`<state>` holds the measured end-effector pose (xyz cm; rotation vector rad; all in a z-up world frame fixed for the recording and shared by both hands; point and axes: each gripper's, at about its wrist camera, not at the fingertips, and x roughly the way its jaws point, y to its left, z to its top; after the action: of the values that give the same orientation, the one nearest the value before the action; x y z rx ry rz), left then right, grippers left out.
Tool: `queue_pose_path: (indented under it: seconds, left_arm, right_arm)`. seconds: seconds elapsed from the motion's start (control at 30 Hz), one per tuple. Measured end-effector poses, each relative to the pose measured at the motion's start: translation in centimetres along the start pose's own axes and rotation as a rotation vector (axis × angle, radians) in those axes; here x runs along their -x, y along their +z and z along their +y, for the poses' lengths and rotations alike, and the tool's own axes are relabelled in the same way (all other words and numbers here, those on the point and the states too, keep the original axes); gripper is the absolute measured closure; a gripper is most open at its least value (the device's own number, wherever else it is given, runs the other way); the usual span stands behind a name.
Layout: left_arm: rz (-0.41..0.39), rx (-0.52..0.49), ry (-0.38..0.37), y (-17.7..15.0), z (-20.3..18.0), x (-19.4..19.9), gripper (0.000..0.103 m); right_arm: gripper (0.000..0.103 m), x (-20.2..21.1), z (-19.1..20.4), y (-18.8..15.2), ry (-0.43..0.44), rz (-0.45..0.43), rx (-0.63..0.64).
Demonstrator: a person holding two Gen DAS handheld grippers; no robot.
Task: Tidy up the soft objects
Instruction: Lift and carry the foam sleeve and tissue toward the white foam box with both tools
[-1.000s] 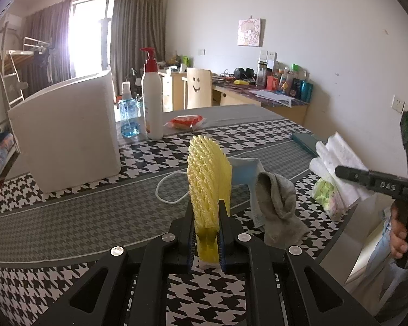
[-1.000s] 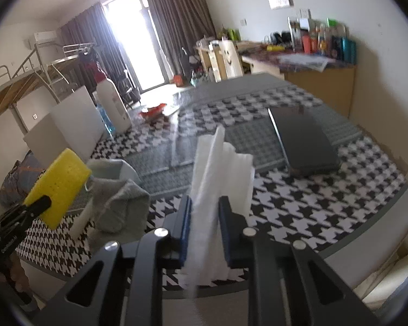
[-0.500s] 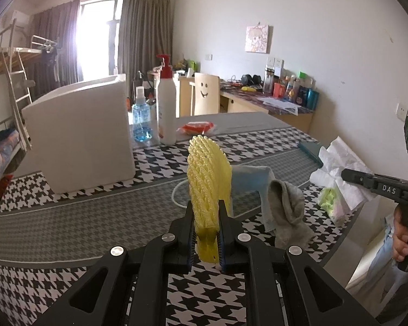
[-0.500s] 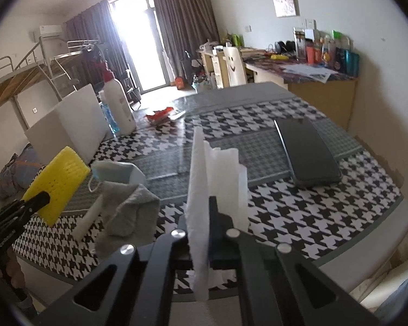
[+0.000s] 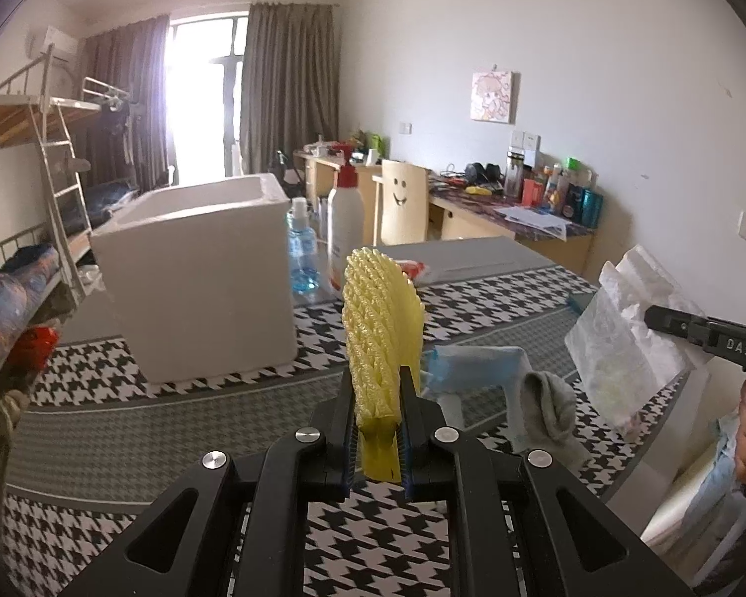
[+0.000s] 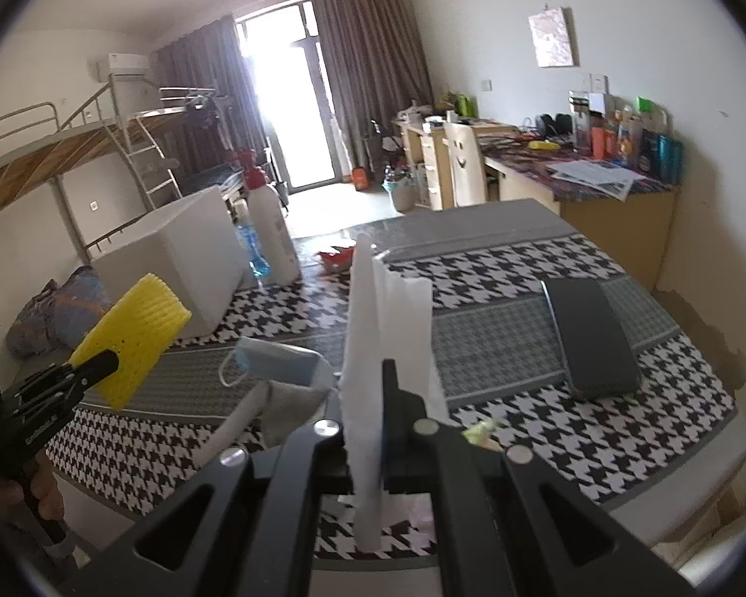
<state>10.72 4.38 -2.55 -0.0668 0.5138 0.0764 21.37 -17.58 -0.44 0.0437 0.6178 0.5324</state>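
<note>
My left gripper [image 5: 377, 388] is shut on a yellow foam net sleeve [image 5: 380, 328] and holds it upright above the table; it also shows in the right wrist view [image 6: 134, 331]. My right gripper [image 6: 368, 383] is shut on a white plastic tissue pack [image 6: 388, 323], lifted off the table; the pack shows at the right of the left wrist view [image 5: 626, 343]. A blue face mask [image 5: 477, 368] and a grey sock [image 5: 547, 408] lie on the table between the grippers. A white foam box [image 5: 199, 278], open at the top, stands at the back left.
A white pump bottle [image 5: 345, 229] and a blue spray bottle [image 5: 301, 258] stand beside the box. A dark flat case [image 6: 592, 333] lies on the right of the houndstooth table [image 6: 522, 268]. A chair with a smiley face [image 5: 403, 209] and a cluttered desk are behind.
Both grippers have risen with their loads. The right gripper's jaws have closed tighter on the tissue pack. The white box's open top has come into view.
</note>
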Motion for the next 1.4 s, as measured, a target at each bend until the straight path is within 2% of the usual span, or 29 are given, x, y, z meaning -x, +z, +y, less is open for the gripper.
queue_pose_path:
  seconds: [1.2,1.4]
  left_arm:
    - [-0.147,0.040,0.164,4.7,3.7,2.8,0.089]
    - [-0.160,0.039,0.228,5.2,4.0,2.8,0.089]
  right_arm:
    - [0.098,-1.9,7.9,4.8,0.135,-0.088,0.176]
    - [0.098,-2.4,8.9,5.2,0.161,-0.082,0.191]
